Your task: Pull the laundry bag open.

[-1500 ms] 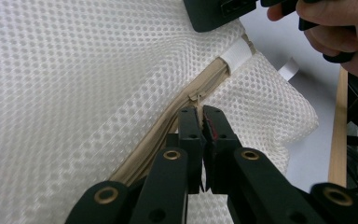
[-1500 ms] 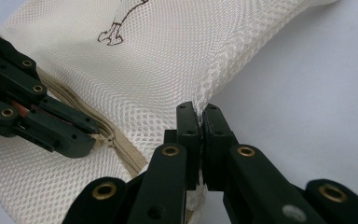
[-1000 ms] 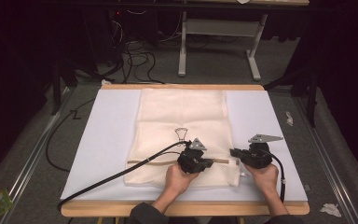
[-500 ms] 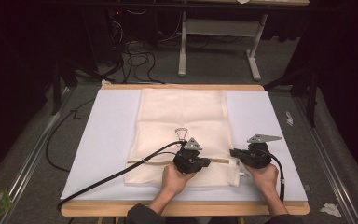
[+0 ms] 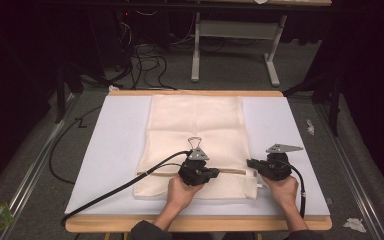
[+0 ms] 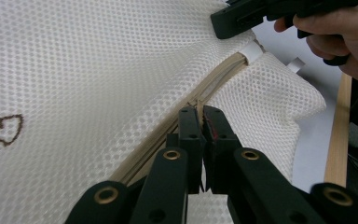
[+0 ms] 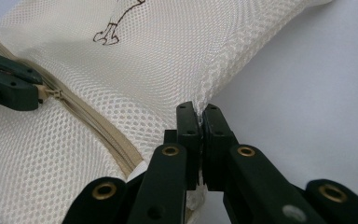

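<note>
A cream mesh bag [image 5: 195, 120] lies flat on the white table mat [image 5: 115, 150], with a tan zipper [image 5: 230, 170] running across near its front end. My left gripper [image 5: 214, 173] is shut on the zipper pull [image 6: 198, 106], midway along the zipper [image 6: 219, 77]. My right gripper [image 5: 251, 163] is shut on the bag's right side seam [image 7: 205, 88], next to the zipper's end. In the right gripper view the left gripper [image 7: 9, 86] sits on the zipper [image 7: 98, 123]. The left gripper view has the right gripper [image 6: 242, 16] and its hand at top right.
A brown printed mark [image 5: 195, 142] sits mid-bag. The table's wooden front edge [image 5: 195, 225] is close to the hands. Cables [image 5: 145, 65] and a desk frame [image 5: 230, 45] stand beyond the table. Paper scraps [image 5: 354, 224] lie on the floor at right.
My left gripper has slid a little to the left along the zipper, still shut. The right gripper has stayed put on the seam.
</note>
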